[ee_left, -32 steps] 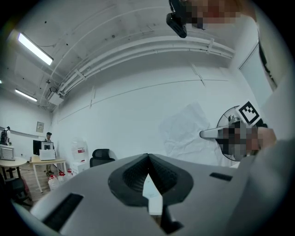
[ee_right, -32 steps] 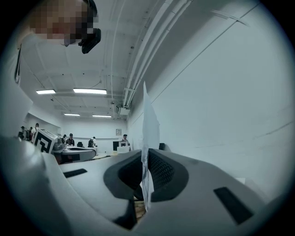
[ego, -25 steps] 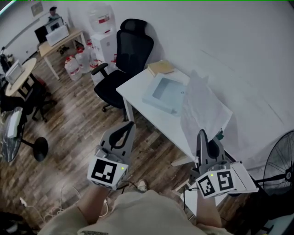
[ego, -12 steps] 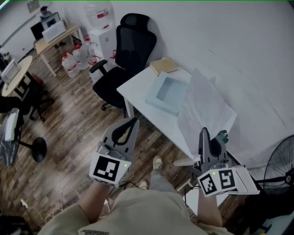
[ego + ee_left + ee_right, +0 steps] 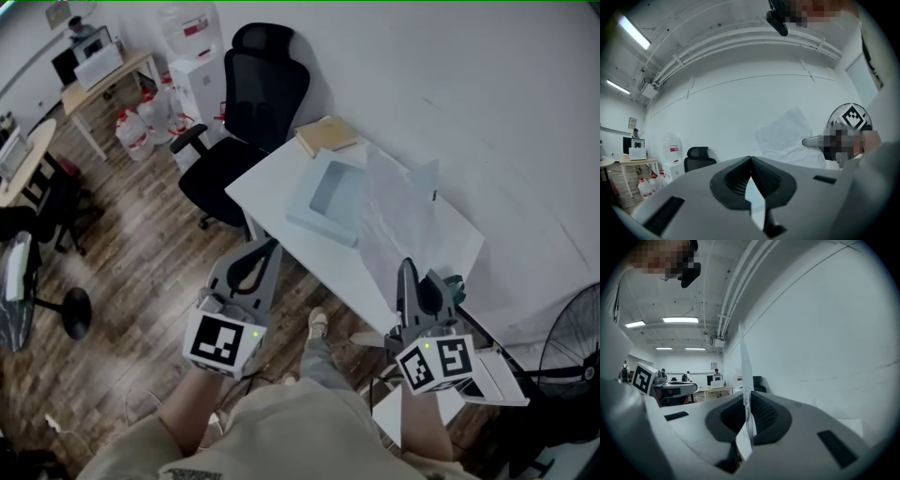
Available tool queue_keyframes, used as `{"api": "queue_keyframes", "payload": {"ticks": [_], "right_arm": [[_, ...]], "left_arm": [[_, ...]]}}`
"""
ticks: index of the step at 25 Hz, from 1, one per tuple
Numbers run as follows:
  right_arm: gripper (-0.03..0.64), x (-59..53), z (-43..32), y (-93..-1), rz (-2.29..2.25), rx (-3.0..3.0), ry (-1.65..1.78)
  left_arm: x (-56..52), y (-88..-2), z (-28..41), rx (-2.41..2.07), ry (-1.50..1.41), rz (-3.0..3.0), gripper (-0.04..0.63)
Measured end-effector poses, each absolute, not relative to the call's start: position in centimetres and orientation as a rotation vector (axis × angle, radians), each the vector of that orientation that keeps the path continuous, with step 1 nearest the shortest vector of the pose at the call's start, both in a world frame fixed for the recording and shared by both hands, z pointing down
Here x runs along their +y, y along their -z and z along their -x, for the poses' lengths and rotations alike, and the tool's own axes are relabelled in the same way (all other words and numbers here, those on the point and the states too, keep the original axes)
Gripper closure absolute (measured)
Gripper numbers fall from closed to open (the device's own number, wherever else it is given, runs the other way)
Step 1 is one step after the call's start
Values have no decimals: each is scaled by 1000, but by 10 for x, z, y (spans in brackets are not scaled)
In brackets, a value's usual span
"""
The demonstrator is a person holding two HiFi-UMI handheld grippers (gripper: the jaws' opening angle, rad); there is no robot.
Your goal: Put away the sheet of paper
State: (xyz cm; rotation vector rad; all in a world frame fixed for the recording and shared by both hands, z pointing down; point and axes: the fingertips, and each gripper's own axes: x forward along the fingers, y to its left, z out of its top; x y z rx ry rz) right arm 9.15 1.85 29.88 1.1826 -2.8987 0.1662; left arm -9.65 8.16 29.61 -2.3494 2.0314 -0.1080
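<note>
My right gripper [image 5: 405, 268] is clamped on the lower edge of the sheet of paper [image 5: 410, 211]. The sheet stands up over the white table [image 5: 267, 178], beside the light blue box [image 5: 330, 199]. Left gripper [image 5: 269, 247] is closed and empty, short of the table

You are holding your left tool [image 5: 751, 160] with its jaws pressing together at the tips, gripping nothing. Beyond it, the crumpled sheet of paper [image 5: 785, 135] is standing at your right tool [image 5: 810, 141]; a black chair [image 5: 698, 158] is sitting far left.
</note>
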Motion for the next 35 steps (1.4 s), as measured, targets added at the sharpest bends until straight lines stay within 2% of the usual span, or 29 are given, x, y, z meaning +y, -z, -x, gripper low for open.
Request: {"api": "queue_keyframes", "payload": {"ticks": [22, 35], "right_arm": [[595, -196, -47, -326, -1016, -2902, -365], [595, -267, -35, -324, -1004, -2931, -473]], "left_arm": [[-156, -324, 128, 2102, 291, 2344, 575], [-224, -334, 134, 2083, 344, 2385, 576]]}}
